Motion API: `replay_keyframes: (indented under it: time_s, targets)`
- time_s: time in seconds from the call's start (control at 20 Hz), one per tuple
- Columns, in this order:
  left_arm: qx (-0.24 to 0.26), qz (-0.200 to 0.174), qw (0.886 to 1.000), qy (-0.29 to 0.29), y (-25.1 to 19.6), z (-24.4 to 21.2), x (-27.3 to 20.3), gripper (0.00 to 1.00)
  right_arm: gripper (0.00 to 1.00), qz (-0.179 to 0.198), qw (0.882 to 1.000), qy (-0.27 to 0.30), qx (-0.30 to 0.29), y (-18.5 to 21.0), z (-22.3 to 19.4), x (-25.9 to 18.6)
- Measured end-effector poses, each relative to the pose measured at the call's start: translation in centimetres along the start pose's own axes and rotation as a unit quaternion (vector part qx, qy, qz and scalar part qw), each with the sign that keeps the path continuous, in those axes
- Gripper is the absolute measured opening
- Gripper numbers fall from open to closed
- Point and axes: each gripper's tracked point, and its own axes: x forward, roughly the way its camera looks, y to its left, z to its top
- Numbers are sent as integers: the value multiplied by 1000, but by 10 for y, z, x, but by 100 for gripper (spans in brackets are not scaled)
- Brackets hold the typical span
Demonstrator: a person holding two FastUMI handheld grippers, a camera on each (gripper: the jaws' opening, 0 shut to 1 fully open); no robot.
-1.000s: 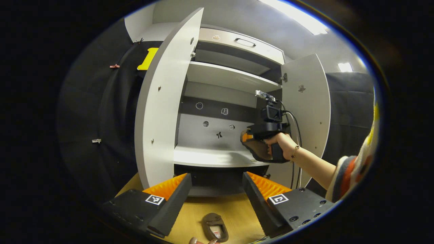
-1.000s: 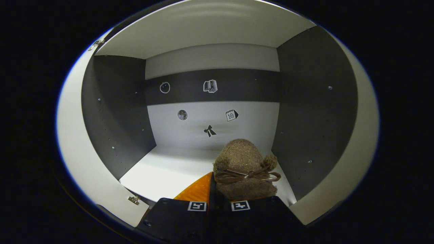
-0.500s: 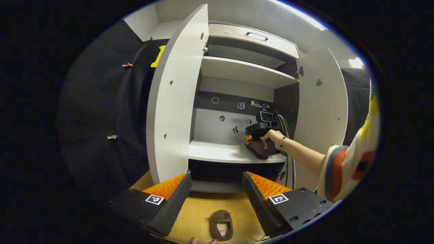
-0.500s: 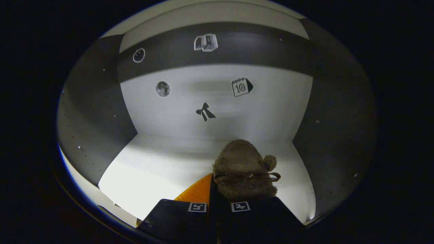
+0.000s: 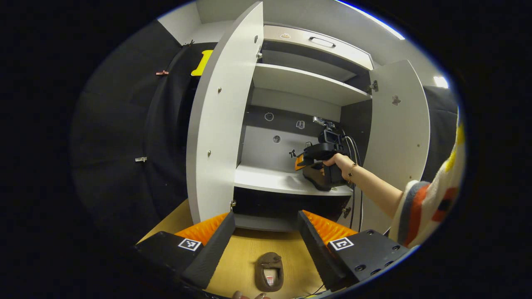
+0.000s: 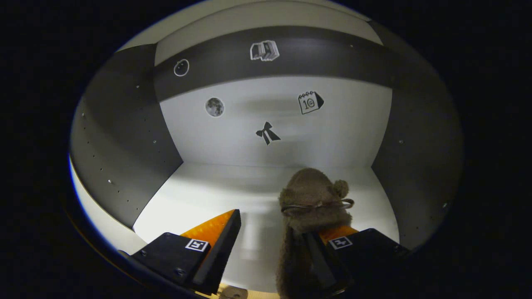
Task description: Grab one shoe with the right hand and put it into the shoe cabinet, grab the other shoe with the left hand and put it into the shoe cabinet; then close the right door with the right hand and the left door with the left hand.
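Note:
A brown fuzzy shoe point(image 6: 312, 198) with a bow lace rests on the white cabinet shelf point(image 6: 208, 195), toe toward the back wall. My right gripper point(image 6: 272, 224) is open behind it, and the shoe's heel leans against the right finger only. In the left gripper view, a hand holds the right gripper point(image 5: 309, 158) inside the cabinet over that shoe point(image 5: 315, 177). The second brown shoe point(image 5: 269, 270) lies on the wooden floor just below my open left gripper point(image 5: 264, 216), which has nothing between its fingers.
Both cabinet doors stand wide open: the left door point(image 5: 220, 124) and the right door point(image 5: 401, 137). An upper shelf point(image 5: 307, 83) and a drawer point(image 5: 320, 43) sit above. A person's arm in a striped sleeve point(image 5: 428, 203) reaches in from the right. Cables point(image 5: 355, 207) hang under the hand.
My right gripper has opened and let go of the shoe, which now lies on the shelf. The left gripper view has shifted slightly; the floor shoe stays in place.

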Motion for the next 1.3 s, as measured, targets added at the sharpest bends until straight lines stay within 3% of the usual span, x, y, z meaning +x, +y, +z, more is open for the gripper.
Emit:
replay_keyframes:
  time_s: [0.05, 0.1, 0.2, 0.35, 0.5, 0.7, 0.95, 1.3]
  targets:
    - [2, -4, 1000, -1, 0, 2, -2, 96, 98, 6, 1000, -11, 2, 2, 3, -13]
    - [3, -9, 1000, -3, -1, 2, -3, 96, 100, 8, 1000, -26, -1, 2, 6, -27]
    - [2, -26, 1000, -8, -5, 4, -6, 96, 100, 19, 998, -67, -9, 5, 20, -64]
    - [5, -60, 998, -9, -16, 0, -8, 96, 99, 34, 985, -168, -15, 11, 56, -137]
    - [13, -92, 996, -5, -29, -14, -8, 96, 98, 43, 971, -232, -29, 16, 57, -204]
    - [15, -130, 991, 15, -40, -54, -4, 96, 99, 50, 957, -281, -52, 25, 16, -265]
    - [26, -140, 988, 60, -39, -132, 9, 96, 98, 49, 944, -314, -91, 36, -59, -312]
    - [18, -110, 987, 119, -19, -261, 51, 96, 98, 18, 956, -285, -64, 7, -151, -310]
